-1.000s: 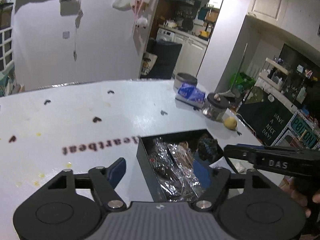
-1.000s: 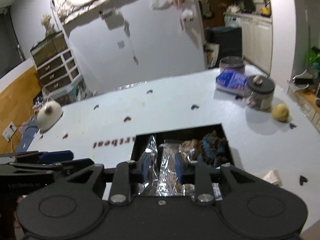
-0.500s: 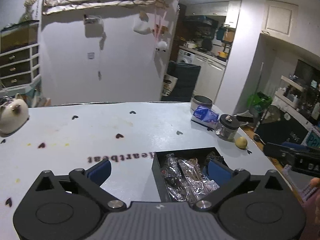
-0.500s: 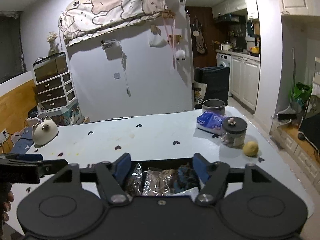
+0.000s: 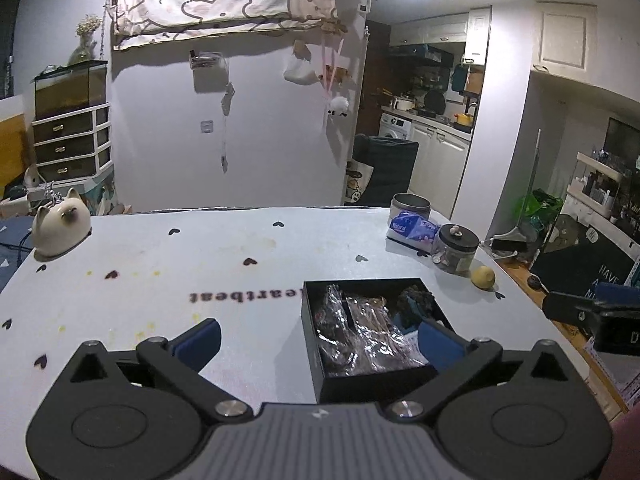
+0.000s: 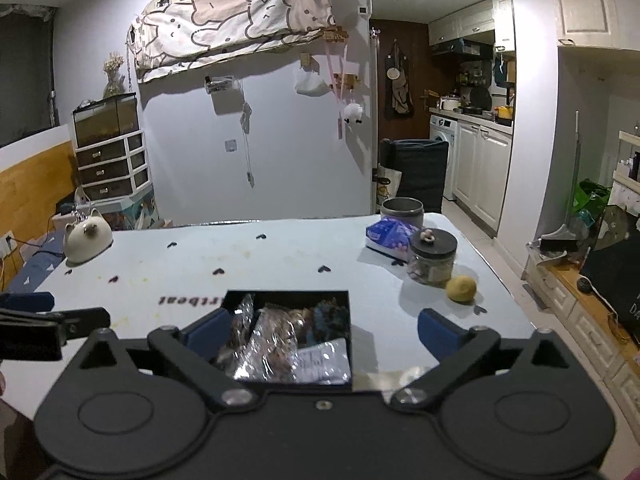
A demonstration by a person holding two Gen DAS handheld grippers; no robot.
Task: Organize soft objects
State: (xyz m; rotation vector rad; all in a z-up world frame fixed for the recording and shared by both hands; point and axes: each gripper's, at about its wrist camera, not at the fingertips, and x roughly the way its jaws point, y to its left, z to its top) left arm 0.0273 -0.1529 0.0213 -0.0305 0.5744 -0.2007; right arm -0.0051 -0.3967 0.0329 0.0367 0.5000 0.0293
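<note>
A black box (image 5: 313,346) sits on the pale table and holds crinkly clear-wrapped soft packets (image 5: 360,332) and a dark fuzzy item (image 5: 416,304). My left gripper (image 5: 318,340) hangs open above the box's near left part, nothing between its blue pads. In the right wrist view the same box (image 6: 288,294) lies just ahead, with the packets (image 6: 272,340) and a white packet (image 6: 324,362) inside. My right gripper (image 6: 323,334) is above it, jaws opening, gripping nothing. Each gripper shows at the edge of the other's view.
On the table's far right stand a metal tin (image 5: 410,205), a blue tissue pack (image 5: 412,228), a black-lidded jar (image 5: 456,248) and a yellow ball (image 5: 483,277). A cat-shaped ceramic piece (image 5: 60,228) sits far left. The table edge drops off to the right.
Both grippers have drawn back and up from the box. The right jaws went from nearly shut over the wrapped packets to wide; the left jaws widened too.
</note>
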